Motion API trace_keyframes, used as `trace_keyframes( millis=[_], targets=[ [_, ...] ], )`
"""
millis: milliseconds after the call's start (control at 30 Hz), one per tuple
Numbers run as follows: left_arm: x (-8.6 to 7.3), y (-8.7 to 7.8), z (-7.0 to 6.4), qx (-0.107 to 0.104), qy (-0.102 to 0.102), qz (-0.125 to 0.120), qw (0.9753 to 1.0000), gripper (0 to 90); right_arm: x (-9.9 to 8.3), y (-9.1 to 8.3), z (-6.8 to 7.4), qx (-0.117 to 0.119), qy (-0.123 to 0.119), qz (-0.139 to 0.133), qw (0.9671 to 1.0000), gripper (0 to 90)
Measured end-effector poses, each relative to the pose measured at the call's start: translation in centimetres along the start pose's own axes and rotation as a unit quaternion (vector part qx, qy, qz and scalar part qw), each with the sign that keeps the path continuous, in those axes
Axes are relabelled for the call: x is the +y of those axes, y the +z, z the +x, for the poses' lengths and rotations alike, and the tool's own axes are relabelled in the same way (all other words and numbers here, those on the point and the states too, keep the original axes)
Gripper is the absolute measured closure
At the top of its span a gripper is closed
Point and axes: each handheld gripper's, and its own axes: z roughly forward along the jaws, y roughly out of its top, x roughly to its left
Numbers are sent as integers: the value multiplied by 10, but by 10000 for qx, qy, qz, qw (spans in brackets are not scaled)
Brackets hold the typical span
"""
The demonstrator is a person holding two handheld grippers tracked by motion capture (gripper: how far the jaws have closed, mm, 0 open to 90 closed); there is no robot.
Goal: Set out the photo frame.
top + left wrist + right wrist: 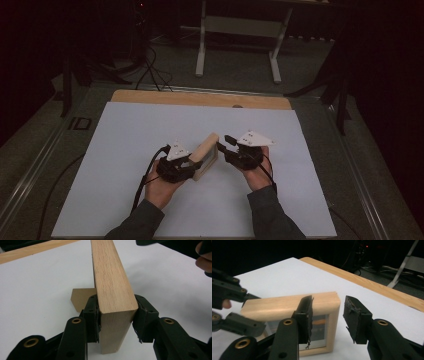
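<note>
Frame of pale wood, rectangular, glazed, stands on edge between the pads of the left gripper, which clamp its top rail from both sides. The right gripper hangs narrowly parted at the frame's far corner, one pad in front of the rail, the other off its end, neither plainly touching. A tan cardboard stand juts out behind the left pad. Below lies a white sheet on a wooden tabletop; beyond are a dark floor, cables and white table legs.
</note>
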Motion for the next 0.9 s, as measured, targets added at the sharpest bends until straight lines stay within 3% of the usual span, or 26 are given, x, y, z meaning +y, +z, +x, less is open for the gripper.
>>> trace_keyframes(
  millis=[167,633,900],
  targets=[
    [0,0,-1,12,58,27,10000,602,4,4,-2,-65,-37,6,10000,629],
    [0,1,-4,30,127,31,9999,602,16,15,0,-180,-216,-30,9996,872],
    [0,1,-6,34,144,30,9999,602,21,29,3,-207,-249,62,9995,896]
  ],
)
